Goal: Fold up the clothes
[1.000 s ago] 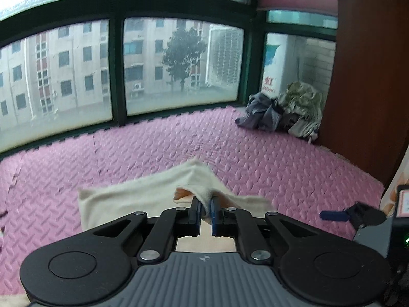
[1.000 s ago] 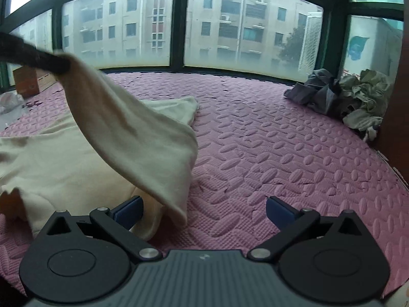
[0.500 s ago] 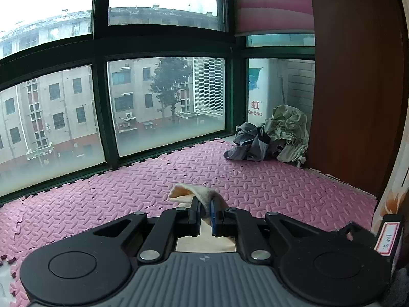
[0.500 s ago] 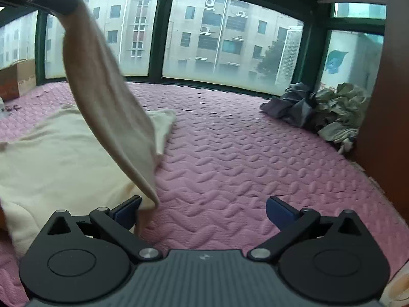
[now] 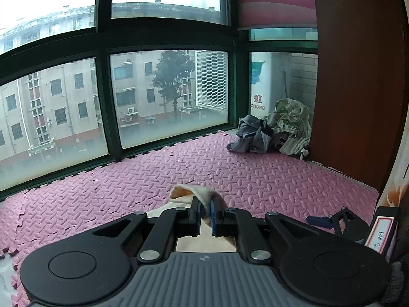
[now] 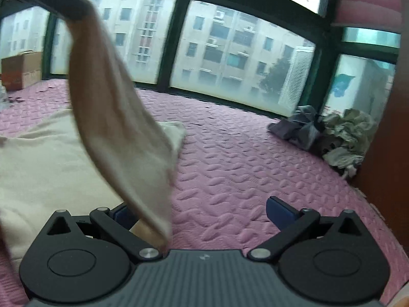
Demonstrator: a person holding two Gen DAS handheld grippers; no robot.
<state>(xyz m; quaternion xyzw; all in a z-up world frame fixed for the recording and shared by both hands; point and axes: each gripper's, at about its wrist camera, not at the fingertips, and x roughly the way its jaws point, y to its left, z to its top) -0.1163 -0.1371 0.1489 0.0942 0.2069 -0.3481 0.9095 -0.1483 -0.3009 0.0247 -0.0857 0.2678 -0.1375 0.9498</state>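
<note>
We read "HONG" on the window sign; left gripper pinches cream garment, right gripper spread wide, empty.

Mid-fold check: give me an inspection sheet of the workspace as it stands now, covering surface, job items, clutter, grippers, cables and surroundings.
Surface: pink foam mat of interlocking tiles, textured.
Job's things: cream garment, partly spread on the mat, one part lifted and hanging from the left gripper.
Clutter: pile of grey and olive clothes in the far corner; cardboard box by the window at the left end.
Grippers: left gripper shut on a fold of the cream garment; right gripper open, hanging cloth draped beside its left finger, not pinched.
Cables: nothing seen.
Surroundings: dark-framed windows facing apartment blocks; brown wooden panel at right.
</note>
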